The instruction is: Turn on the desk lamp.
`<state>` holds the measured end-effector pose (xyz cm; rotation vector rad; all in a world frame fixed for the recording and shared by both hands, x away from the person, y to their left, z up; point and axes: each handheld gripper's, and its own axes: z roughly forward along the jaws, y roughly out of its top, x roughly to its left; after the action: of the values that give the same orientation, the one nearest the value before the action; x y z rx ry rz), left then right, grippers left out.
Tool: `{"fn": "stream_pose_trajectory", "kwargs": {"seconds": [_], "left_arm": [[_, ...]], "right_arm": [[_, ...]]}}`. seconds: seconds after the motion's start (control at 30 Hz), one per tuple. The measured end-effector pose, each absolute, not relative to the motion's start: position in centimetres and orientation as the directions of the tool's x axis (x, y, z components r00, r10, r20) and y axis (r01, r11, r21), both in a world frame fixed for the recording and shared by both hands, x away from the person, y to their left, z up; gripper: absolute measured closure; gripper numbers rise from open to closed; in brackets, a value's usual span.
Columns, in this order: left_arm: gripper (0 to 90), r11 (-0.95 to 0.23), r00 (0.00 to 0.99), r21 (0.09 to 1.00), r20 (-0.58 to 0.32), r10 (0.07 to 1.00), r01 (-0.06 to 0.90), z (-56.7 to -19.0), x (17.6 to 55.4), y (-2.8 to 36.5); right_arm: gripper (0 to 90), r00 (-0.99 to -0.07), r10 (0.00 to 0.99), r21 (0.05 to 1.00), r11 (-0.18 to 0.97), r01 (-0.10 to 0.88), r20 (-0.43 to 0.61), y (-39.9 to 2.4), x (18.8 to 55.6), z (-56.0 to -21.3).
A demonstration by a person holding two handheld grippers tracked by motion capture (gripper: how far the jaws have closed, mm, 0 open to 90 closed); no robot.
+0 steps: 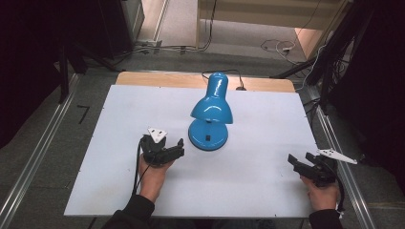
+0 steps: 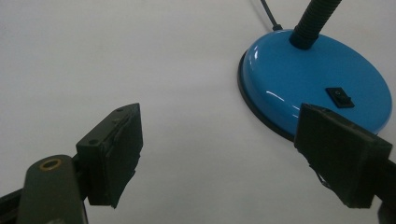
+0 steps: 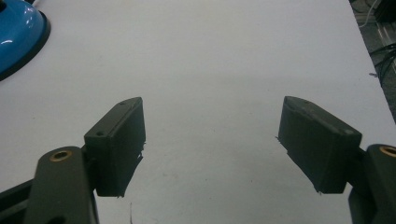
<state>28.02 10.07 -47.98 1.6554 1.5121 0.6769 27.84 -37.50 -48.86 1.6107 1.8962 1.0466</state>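
A blue desk lamp stands upright in the middle of the white table. Its round base carries a small black rocker switch, and a black flexible neck rises from it. My left gripper hovers just left of the base, open and empty; in the left gripper view the left gripper points at the table beside the base. My right gripper is open near the table's right edge, well clear of the lamp. The right gripper holds nothing, with the lamp base at far left.
The lamp's black cord runs off the table's far edge. Dark equipment and loose cables lie on the floor beyond the table. Metal rails run along both sides.
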Motion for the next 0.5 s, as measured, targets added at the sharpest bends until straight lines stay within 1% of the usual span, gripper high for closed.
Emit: {"fn": "stream_pose_trajectory", "kwargs": {"seconds": [0.5], "left_arm": [[13.7,-0.01,0.184,0.832,-0.111,0.977,0.555,-47.4,28.9,8.5]], "right_arm": [[21.5,-0.225,0.964,0.774,0.032,0.633,0.144,-37.5,27.8,-48.8]]}}
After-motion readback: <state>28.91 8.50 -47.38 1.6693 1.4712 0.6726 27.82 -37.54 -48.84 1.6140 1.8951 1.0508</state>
